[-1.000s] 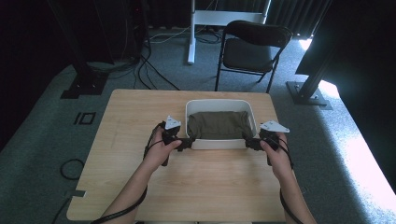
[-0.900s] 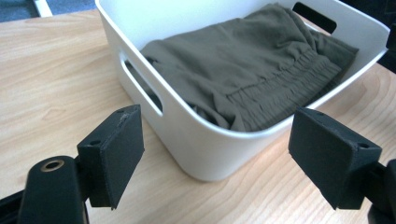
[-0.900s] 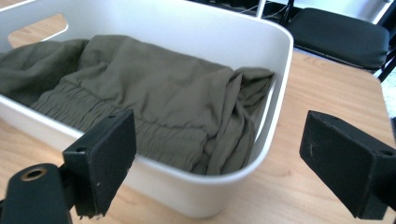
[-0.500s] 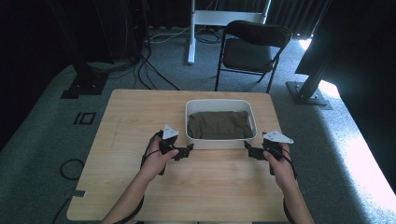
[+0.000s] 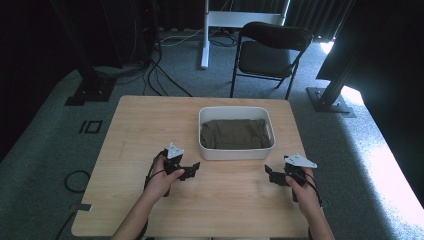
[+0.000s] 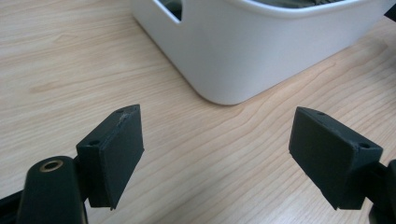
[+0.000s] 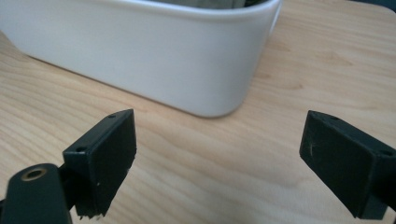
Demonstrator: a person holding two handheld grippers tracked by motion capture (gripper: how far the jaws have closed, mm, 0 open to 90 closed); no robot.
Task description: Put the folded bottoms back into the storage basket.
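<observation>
High view: left gripper [image 5: 192, 169] and right gripper [image 5: 270, 174] low over the wooden table [image 5: 130, 130], jaws spread wide, nothing between them. Just beyond, a white tub [image 5: 235, 152], smooth, round-cornered, mid-table, far rim cut off in both gripper views. Inside, folded olive cloth [image 5: 235, 134], folds hard to make out. Farther back, a dark folding chair [image 5: 270, 50].

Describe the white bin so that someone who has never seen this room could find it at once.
Look at the wooden table in front of the folding chair. The white bin sits on the table's far half, towards the chair. It is the table's one container, rectangular with rounded corners, and holds a folded olive cloth.
</observation>
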